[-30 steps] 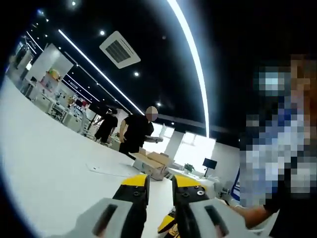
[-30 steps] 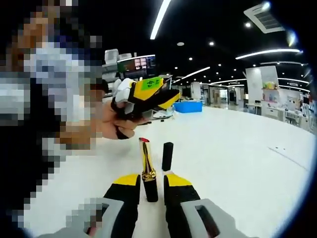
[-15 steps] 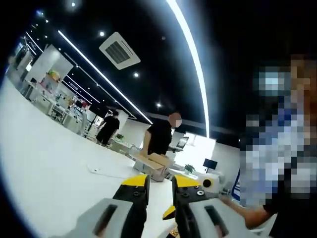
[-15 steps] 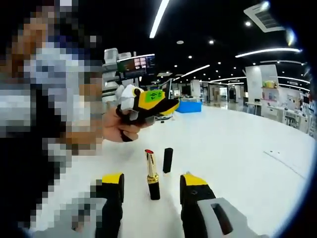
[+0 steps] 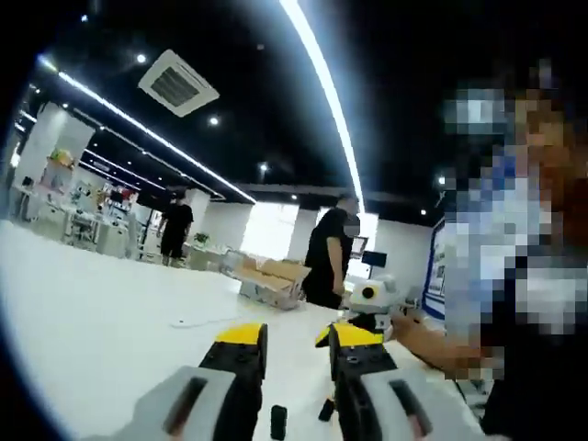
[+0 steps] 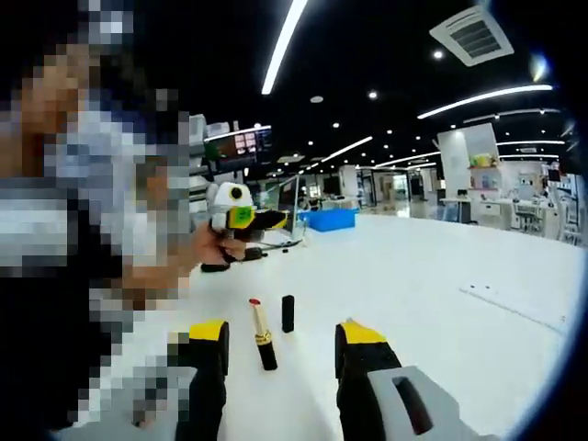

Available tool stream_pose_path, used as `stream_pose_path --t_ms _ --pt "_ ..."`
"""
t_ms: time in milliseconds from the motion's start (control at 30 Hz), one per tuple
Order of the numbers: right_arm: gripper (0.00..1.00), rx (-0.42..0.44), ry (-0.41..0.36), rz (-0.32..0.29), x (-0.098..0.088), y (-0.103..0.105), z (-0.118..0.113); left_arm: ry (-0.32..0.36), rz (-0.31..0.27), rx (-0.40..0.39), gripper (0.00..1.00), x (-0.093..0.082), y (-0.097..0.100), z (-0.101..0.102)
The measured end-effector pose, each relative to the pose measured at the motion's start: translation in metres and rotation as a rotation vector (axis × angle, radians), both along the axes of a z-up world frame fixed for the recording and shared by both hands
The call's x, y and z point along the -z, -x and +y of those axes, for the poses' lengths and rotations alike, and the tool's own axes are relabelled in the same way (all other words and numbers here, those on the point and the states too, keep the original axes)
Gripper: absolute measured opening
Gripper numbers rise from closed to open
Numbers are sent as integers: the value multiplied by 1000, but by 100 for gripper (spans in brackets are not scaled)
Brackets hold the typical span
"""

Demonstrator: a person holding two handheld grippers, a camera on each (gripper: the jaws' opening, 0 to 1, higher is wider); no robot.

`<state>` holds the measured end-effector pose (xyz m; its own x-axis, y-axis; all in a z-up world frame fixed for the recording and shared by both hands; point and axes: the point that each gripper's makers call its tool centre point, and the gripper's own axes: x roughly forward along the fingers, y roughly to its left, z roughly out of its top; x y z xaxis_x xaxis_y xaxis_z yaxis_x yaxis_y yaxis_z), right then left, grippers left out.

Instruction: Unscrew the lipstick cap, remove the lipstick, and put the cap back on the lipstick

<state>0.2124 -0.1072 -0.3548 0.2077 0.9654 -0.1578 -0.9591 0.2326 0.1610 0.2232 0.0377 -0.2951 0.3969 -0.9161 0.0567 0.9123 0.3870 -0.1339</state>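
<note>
Behind upright lipstick (image 6: 262, 333), spread right claw (image 6: 283, 342)

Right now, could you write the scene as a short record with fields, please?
lipstick: standing upright on the white table, uncapped, red tip up
cap: black, upright beside the lipstick, apart from it
right gripper: open, holding nothing, lipstick beyond its jaws
left gripper: narrow gap between jaws, nothing between them
background: two people standing by cardboard boxes
</note>
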Motion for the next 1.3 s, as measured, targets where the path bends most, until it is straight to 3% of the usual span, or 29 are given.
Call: stream_pose_path --t_ms 100,267,367,600,833,1067,1300 --pt "45 44 21 36 9 -10 -9 -122 -8 26 37 18 5 4" --pt "46 45 48 54 18 -9 -11 -114 59 44 37 34 1 2" --pt "46 44 62 66 23 -9 -11 -150 81 57 38 46 1 -1" --pt "46 69 109 88 39 -14 -13 -234 85 65 46 65 2 -8" --pt "44 55 145 93 46 -11 -12 -243 120 61 44 77 1 -19" --pt "41 29 166 100 51 -2 -4 -220 112 41 38 78 -2 -32" --pt "41 25 202 106 60 -1 -3 -226 139 32 36 89 -5 -33"
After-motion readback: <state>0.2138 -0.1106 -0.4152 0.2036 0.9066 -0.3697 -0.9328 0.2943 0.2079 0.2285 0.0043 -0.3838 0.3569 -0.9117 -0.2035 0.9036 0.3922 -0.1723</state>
